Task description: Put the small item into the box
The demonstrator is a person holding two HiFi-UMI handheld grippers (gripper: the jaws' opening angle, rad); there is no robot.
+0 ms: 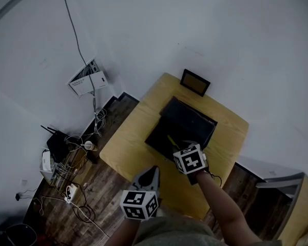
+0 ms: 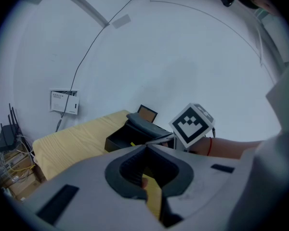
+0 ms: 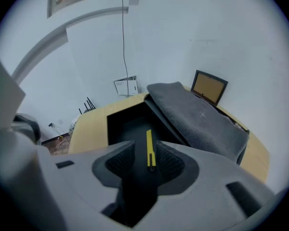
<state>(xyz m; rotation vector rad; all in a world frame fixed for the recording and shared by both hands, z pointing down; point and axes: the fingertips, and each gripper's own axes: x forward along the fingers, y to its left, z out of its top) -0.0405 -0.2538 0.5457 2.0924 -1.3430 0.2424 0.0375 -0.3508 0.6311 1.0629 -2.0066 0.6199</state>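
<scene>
Now the right hand-held gripper gapes — yellow item (inside the black box) between its jaws.

The black box is open from above, but its raised lid walls off the right side. Bare worktop left of the box leaves a free approach. A small frame stands behind it at the wall.

A light wooden counter stands against a white wall with a small dark-framed panel at its far edge, a cabled wall box to the left, and a black router among tangled cables on the dark wooden floor.
</scene>
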